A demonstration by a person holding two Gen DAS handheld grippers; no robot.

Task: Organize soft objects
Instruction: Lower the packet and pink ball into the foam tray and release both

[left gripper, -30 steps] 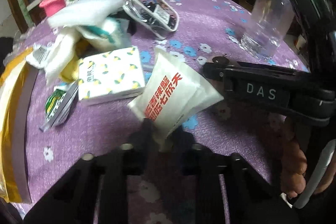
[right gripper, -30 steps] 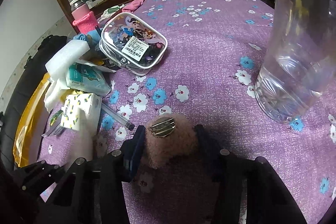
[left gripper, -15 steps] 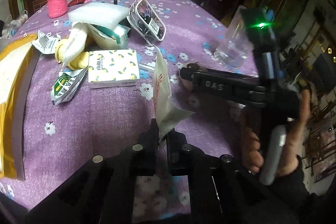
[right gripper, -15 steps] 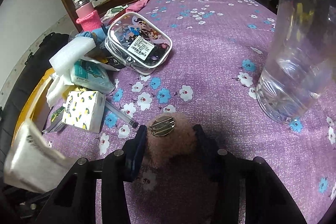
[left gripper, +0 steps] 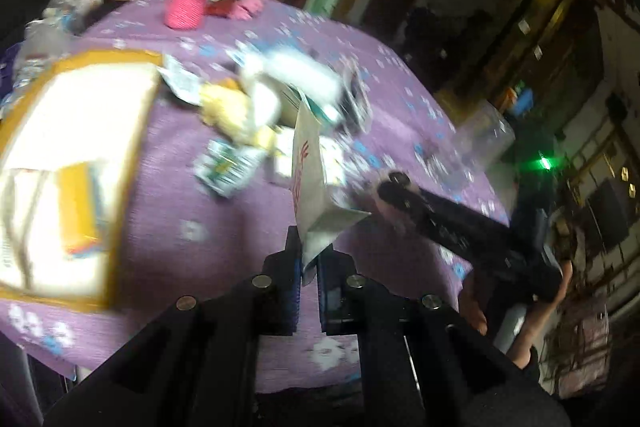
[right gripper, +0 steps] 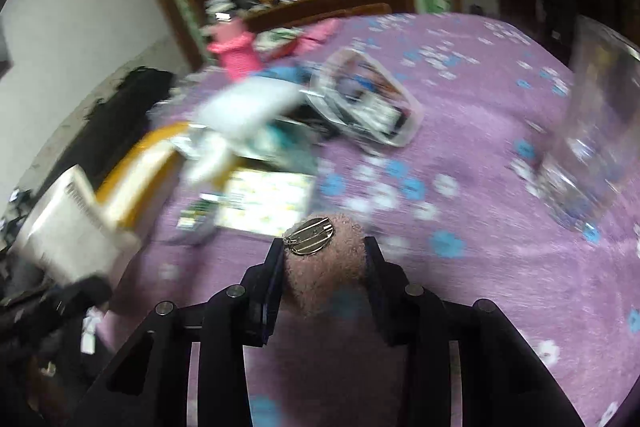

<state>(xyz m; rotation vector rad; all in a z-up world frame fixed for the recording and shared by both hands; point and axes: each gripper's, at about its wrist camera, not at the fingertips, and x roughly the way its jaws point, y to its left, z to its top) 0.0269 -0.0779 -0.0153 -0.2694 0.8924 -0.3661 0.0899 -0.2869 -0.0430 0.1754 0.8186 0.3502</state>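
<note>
1. Left gripper is pinched tight on the bottom edge of a white soft tissue pack with red print; the pack stands up from the jaws, lifted clear of the bench.
2. In the right wrist view the same pack shows far left of the right gripper, off the bench edge.
3. Right gripper pinches a fuzzy pink-brown plush ball with a silver metal brooch pin; its jaws have just been closing, both pads press the plush sides, pin on top.
4. The plush sits right between the right jaws, above the round bench with a purple flowered cloth.
5. Ahead-left of the right gripper: white box with a yellow lemon print, flat on the cloth, near the fingertips.
6. Further ahead: clear zip pouch with a cartoon picture, tilted on the clutter pile.
7. Ahead-right of the right gripper: tall clear plastic cup, upright, well apart from the plush.
8. Far ahead-left: bottle in a pink knitted sleeve, upright near the far bench edge.
9. Left of the left gripper: open yellow-edged flat box with a white inside, on the bench.
10. Right of the left gripper: the right gripper's black body, held by a hand.
11. Both views are motion-blurred; small items in the pile are not readable.
</note>
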